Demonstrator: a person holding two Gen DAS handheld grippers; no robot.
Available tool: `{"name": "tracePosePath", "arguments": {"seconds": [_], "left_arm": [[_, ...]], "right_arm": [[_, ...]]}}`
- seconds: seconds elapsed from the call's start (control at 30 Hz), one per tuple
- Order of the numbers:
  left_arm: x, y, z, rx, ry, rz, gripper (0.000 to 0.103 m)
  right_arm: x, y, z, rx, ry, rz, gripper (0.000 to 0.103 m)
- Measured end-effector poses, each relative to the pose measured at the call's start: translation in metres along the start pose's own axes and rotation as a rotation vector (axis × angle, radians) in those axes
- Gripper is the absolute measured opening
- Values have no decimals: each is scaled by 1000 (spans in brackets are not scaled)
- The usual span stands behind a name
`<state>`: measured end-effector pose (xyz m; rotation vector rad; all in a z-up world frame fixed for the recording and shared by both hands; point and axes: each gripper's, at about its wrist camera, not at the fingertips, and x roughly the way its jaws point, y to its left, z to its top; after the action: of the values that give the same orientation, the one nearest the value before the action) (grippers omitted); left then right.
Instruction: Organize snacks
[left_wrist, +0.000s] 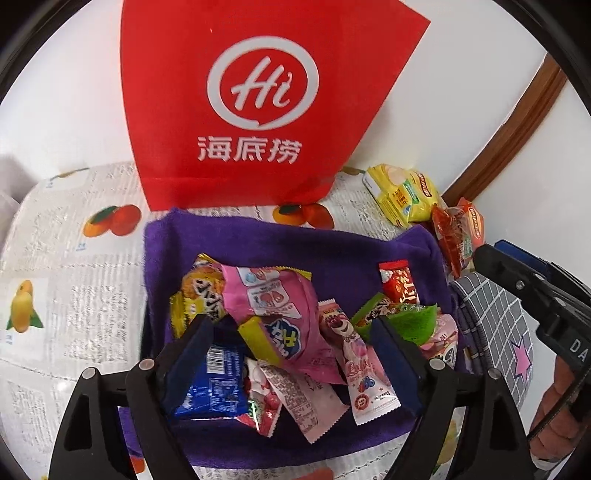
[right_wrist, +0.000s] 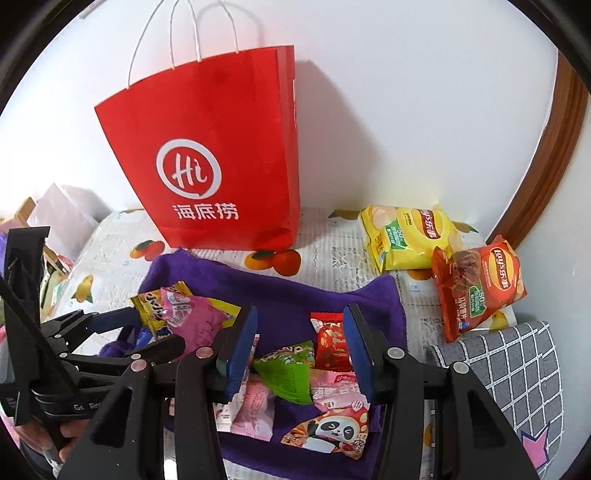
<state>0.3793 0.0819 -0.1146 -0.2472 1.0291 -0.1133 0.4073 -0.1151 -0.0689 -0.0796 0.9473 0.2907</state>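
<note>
Standing at the back edge of the table (right_wrist: 332, 236), against the white wall, is a big red paper bag (right_wrist: 221, 147) with white handles. The table wears a cover printed with words and fruit pictures.

In front of the bag lies a purple cloth (left_wrist: 295, 243), spread flat near the middle of the table. A heap of small snacks sits on it. At the right edge of the table rests a gray checked cushion (right_wrist: 509, 369) with a pink star.

Near the back right corner lies a yellow chip bag (right_wrist: 406, 236). A red chip bag (right_wrist: 476, 288) leans just beside it, overlapping its corner.

On the cloth, a pink snack pack (left_wrist: 273, 310) lies on top of the heap toward the left. A blue packet (left_wrist: 212, 391) sits near the cloth's front left. A long pink bear candy (left_wrist: 354, 358) lies near the middle. A green packet (right_wrist: 284, 373) sits to the right, with a small red packet (right_wrist: 330, 339) just behind it. A panda packet (right_wrist: 328, 428) lies at the front of the cloth.

The left gripper (left_wrist: 291, 332) hangs over the heap with its jaws wide apart, holding nothing. The right gripper (right_wrist: 299, 347) hangs over the right side of the cloth, jaws apart too, around the green and red packets but not squeezing them.
</note>
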Motion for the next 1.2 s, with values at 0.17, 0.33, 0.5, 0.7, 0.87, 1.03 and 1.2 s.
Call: {"name": "tracePosePath", "arguments": {"seconds": [0.17,0.33,0.5,0.7,0.87,1.03,1.2], "left_arm": [[-13,-3,2,25,-7,-2,86],[-39,-12,2,61,-48,-5,86],[-72,-24,-3,90,-92,-38,86],[-130,-34,-31,90,-177,-82,86],[-162,-38,-80,91,-189,-73,90],[-191,-40,-126,83,-191,-78,91],[-233,-47,-166,89,-260,-50,102]], "right_arm": [[-11,-4,-10,71,-23,-31,56],[-41,-5,-36,117,-57,-25,61],[-80,0,-59,129,-57,-63,72],[-121,1,-93,180,-32,-62,72],[-153,5,-123,240,-40,-43,73],[-190,19,-152,220,-92,-74,87],[-227,28,-187,185,-140,-117,96]]}}
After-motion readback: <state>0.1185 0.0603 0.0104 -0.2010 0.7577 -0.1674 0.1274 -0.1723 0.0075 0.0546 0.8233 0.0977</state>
